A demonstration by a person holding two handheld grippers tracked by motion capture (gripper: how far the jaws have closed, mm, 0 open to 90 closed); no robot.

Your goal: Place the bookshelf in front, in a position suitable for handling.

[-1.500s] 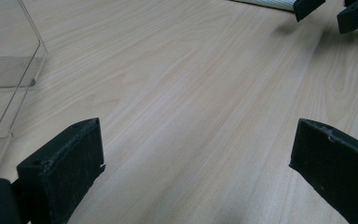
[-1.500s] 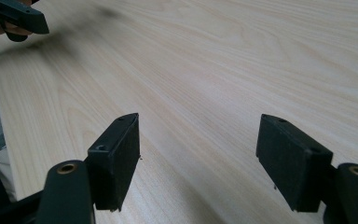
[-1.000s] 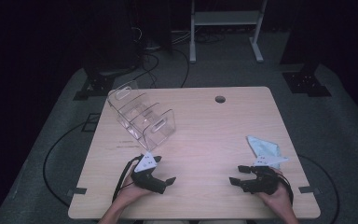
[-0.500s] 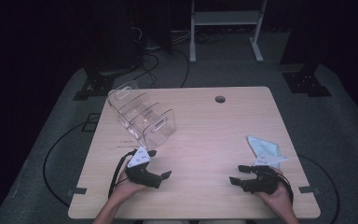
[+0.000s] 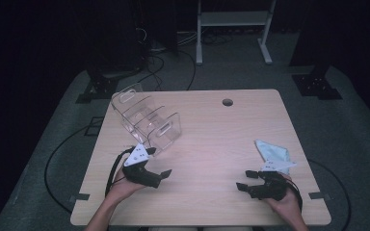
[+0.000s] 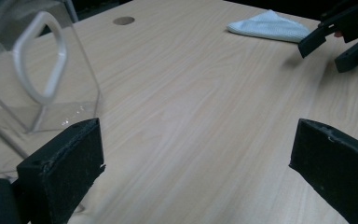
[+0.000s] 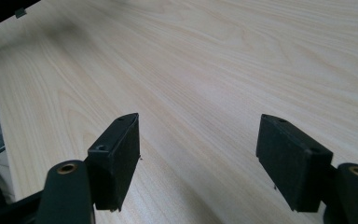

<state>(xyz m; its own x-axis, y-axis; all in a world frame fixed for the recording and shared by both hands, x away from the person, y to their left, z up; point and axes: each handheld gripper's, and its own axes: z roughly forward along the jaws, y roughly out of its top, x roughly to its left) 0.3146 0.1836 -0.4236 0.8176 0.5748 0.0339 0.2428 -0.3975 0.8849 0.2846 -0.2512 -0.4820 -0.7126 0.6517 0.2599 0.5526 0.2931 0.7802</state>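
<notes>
Clear acrylic makes the rack [image 5: 147,119], which stands on the far left part of the tabletop [image 5: 212,130], and I take it as the landmark. The left tool [image 5: 160,177] hovers just in front of the rack, on the person's side; its jaws are spread wide and nothing is between them. In the left gripper view the rack's near wall [image 6: 37,70], with its oval cut-out, is just beside the left jaw but not touching it. The cloth [image 5: 272,153] lies well to the right of the rack, folded and untouched. The right tool [image 5: 243,179] rests low in front of the cloth, also released and empty. To my judgement the work has hardly begun: nothing is grasped yet, and both rack and cloth wait to be handled.
</notes>
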